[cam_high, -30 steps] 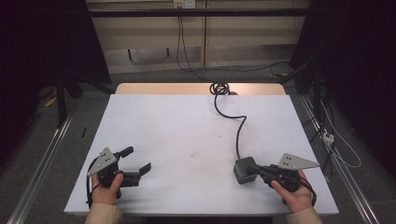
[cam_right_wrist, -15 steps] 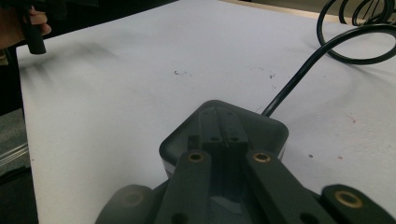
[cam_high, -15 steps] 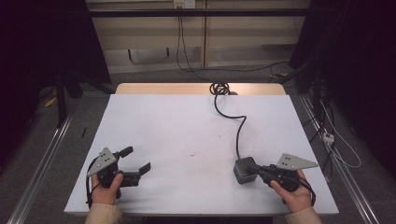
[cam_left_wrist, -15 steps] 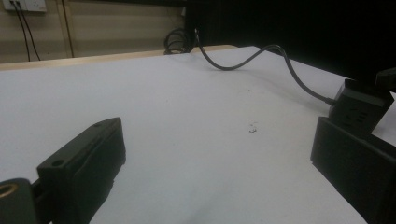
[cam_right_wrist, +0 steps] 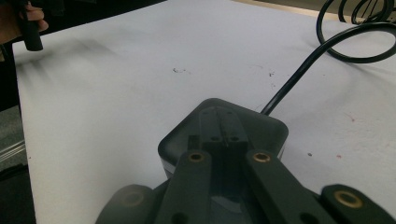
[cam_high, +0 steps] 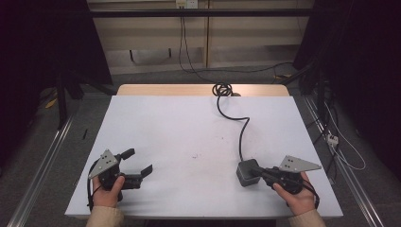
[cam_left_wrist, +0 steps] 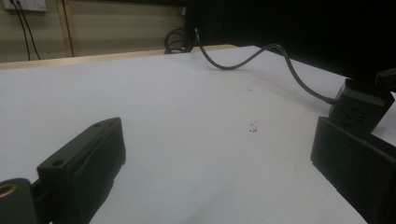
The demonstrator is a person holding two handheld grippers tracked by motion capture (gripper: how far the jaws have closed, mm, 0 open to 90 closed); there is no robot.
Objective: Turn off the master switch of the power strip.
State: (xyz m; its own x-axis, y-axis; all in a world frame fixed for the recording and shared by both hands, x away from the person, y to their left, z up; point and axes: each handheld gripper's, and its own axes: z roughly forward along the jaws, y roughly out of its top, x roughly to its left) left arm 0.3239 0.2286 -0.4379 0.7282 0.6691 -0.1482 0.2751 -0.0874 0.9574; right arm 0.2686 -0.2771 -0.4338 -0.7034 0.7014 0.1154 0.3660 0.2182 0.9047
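Note:
A dark grey box (cam_high: 246, 174) lies on the white table (cam_high: 189, 127) at the front right, and a black cable (cam_high: 242, 130) runs from it to the far edge. My right gripper (cam_high: 259, 172) reaches onto the box. In the right gripper view its jaws stand close together over the box (cam_right_wrist: 224, 116), pinching a dark raised piece on its top. My left gripper (cam_high: 139, 161) rests at the front left, open, with bare table between its jaws. In the left gripper view the box (cam_left_wrist: 359, 105) looks tilted at the far right.
The cable ends in a coil (cam_high: 221, 89) at the table's far edge, on a strip of bare wood (cam_high: 165, 90). Small dark specks (cam_high: 195, 155) mark the middle of the table. More cables lie on the floor to the right (cam_high: 335, 142).

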